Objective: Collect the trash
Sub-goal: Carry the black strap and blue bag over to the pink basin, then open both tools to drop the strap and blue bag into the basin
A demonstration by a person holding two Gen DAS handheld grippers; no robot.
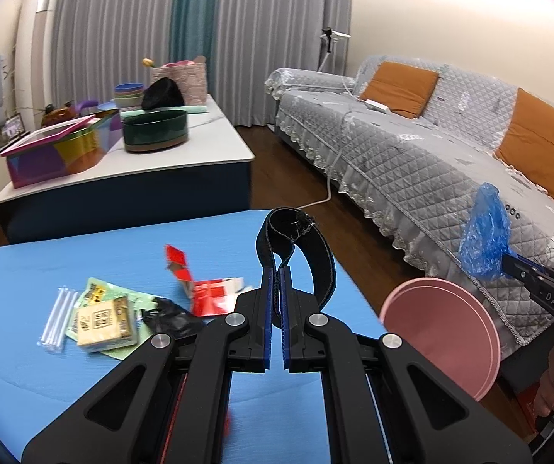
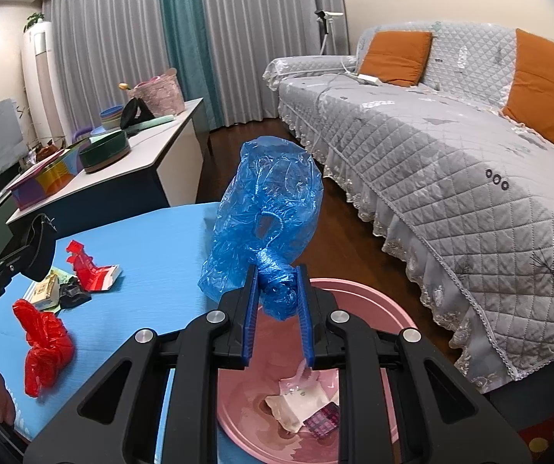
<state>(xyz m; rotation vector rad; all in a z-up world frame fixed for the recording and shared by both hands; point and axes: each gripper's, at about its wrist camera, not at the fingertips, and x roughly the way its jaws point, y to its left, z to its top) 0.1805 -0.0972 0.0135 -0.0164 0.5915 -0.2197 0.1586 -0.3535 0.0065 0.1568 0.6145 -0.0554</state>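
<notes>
Jaws first: right gripper (image 2: 277, 290) is clamped on a crumpled blue plastic bag (image 2: 267, 212), pinched only at its bunched lower end; most of the bag balloons up above the pads. Left gripper (image 1: 276, 290) is squeezed onto a black elastic band (image 1: 296, 239), which loops loosely up and fwd of the tips.

Biggest risk, I'd judge: the bag sits over the far part of the pink basin (image 2: 354, 294), which stands off the table's right edge, w/ bare floor btwn it and the sofa (image 2: 451, 162). Light film may drift on release and miss the rim. Next: the band's loop could catch on a finger and not fall clean.

Room: blue table (image 1: 84, 367) edge runs just left of the basin. Sofa skirt is near on the right, so little swing room there. Open air above the basin.

Left on the table: red bag (image 2: 45, 348), torn red carton (image 1: 207, 290), yellow packet (image 1: 103, 321), black scrap (image 1: 169, 313), clear straws (image 1: 56, 317).
</notes>
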